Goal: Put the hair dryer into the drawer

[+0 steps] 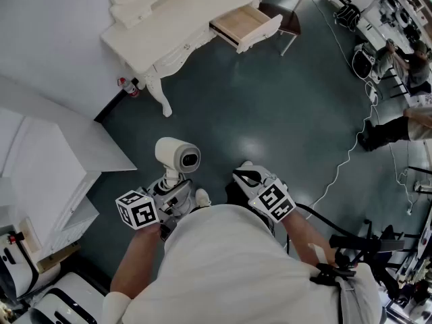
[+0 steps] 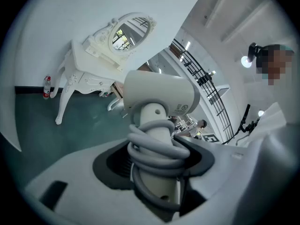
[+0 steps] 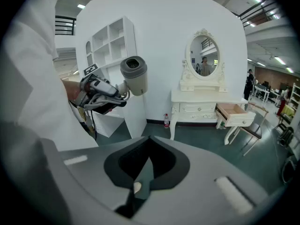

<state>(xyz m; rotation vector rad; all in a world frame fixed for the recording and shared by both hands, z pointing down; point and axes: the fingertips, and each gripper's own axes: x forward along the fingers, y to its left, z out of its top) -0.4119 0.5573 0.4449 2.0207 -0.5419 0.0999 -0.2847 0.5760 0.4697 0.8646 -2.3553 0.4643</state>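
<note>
Steadily: hold the left tool [image 2: 157,158] clamped on the cord-wrapped handle of the hair dryer [image 2: 161,95], barrel upright above the tool. Carry level toward the open drawer [image 1: 246,24], well ahead of the tool in the white counter [image 1: 169,19]. Leave the right tool [image 3: 139,179] fully closed, empty, out of the way.

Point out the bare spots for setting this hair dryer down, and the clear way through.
The open drawer shows bare wood inside. The dressing table top beside it is bare. Dark floor between table and white cable is open. Crowded: the chair stands close beside the drawer.
</note>
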